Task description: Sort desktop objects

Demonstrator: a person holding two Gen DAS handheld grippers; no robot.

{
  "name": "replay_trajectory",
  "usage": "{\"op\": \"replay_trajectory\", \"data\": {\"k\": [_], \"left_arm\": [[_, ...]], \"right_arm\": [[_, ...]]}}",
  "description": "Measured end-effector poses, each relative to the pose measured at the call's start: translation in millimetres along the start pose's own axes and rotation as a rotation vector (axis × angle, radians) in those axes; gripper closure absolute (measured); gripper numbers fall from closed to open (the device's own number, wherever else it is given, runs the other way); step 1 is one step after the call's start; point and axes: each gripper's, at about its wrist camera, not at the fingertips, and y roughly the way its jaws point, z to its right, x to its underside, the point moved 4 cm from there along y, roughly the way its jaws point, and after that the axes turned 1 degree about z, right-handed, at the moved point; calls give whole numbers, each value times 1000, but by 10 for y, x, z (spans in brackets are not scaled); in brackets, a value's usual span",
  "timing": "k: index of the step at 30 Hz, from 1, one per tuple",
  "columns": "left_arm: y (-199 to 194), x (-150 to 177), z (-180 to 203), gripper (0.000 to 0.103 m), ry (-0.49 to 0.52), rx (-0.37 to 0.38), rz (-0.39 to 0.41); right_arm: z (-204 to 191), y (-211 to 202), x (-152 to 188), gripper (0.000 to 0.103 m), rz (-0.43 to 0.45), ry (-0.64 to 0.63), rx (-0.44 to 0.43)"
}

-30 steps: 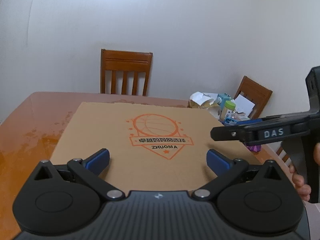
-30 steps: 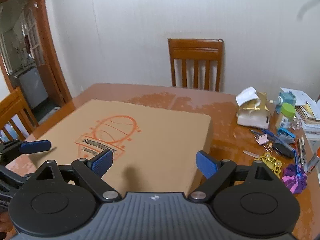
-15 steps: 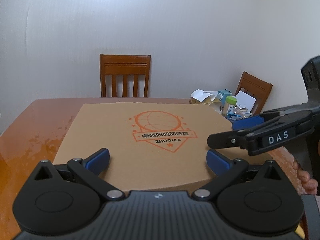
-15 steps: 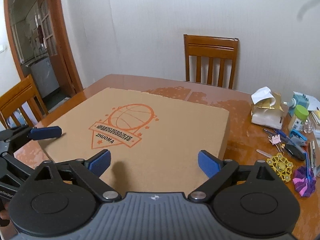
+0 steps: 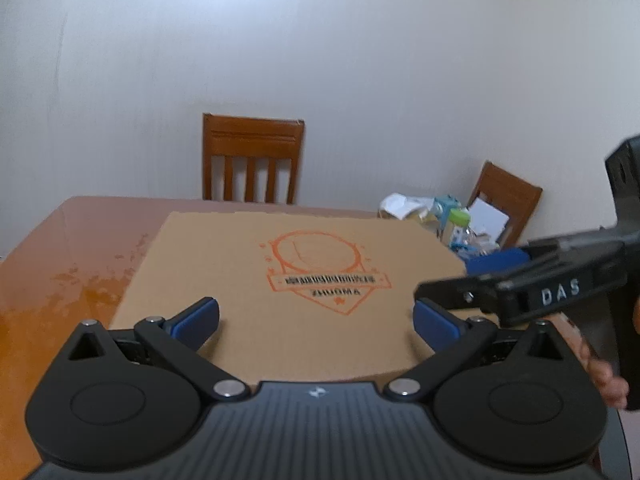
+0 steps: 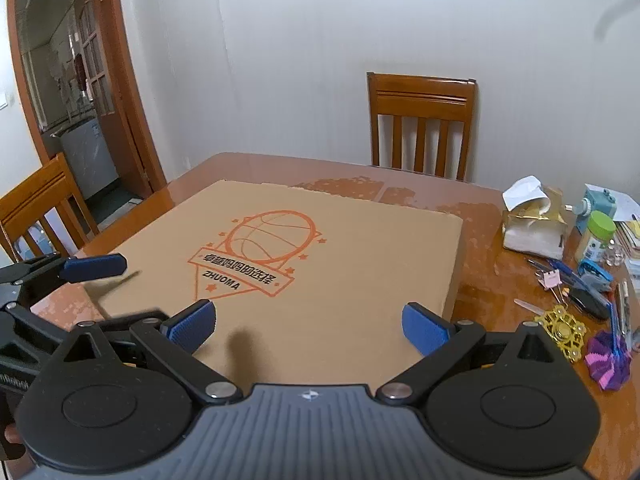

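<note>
The cardboard sheet (image 6: 360, 248) is showing "ZHUOMA" in orange under a basketball emblem with Chinese characters; the right gripper (image 5: 496, 276) is bearing "DAS".

Two fisheye views, each looking forward from just behind a gripper's own blue-tipped fingers, low and close over a wooden table (image 6: 476, 280). Left wrist view: facing straight across a flat cardboard sheet (image 5: 248, 280) toward a wooden chair (image 5: 253, 158) at a white wall, with the right gripper (image 5: 480, 280) entering from the right edge. Right wrist view: slightly higher, angled across the same sheet, same chair, left gripper (image 6: 94, 266) at left edge, doorway (image 6: 76, 96) beyond.
</note>
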Motion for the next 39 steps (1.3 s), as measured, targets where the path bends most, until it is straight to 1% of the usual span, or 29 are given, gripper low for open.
{"op": "replay_trajectory", "data": {"k": [2,6,8,11,15,17,23,26,28,33,37,39], "left_arm": [[-66,-34,23,0,8,-9,3],[-189,-67,80,0,26,4,-8],[-251,-82,108,0,35,10,-13],[-316,-97,128,0,38,19,-21],[-441,-108,109,0,20,26,-18],[-511,-99,92,0,17,20,-19],[-762,-34,36,0,2,-3,-19],[-903,71,12,0,-1,-6,-44],[-998,157,-11,0,0,-14,-55],[-1135,397,-109,0,-14,10,-121],[-1154,541,-194,0,-7,27,-166],[-1178,588,-242,0,4,32,-177]], "right_arm": [[-28,-62,-16,0,-8,8,24],[-100,-195,-72,0,-44,33,69],[-142,-252,-106,0,-50,50,52],[-236,-296,-158,0,-64,39,70],[-372,-340,-182,0,-88,36,62],[-447,-371,-182,0,-100,30,66],[-658,-538,-142,0,-95,52,72],[-781,-643,-22,0,-102,65,71],[-853,-686,116,0,-118,70,74],[-987,-715,459,0,-170,95,92],[-1048,-696,598,0,-165,132,119],[-1077,-687,577,0,-150,132,131]]}}
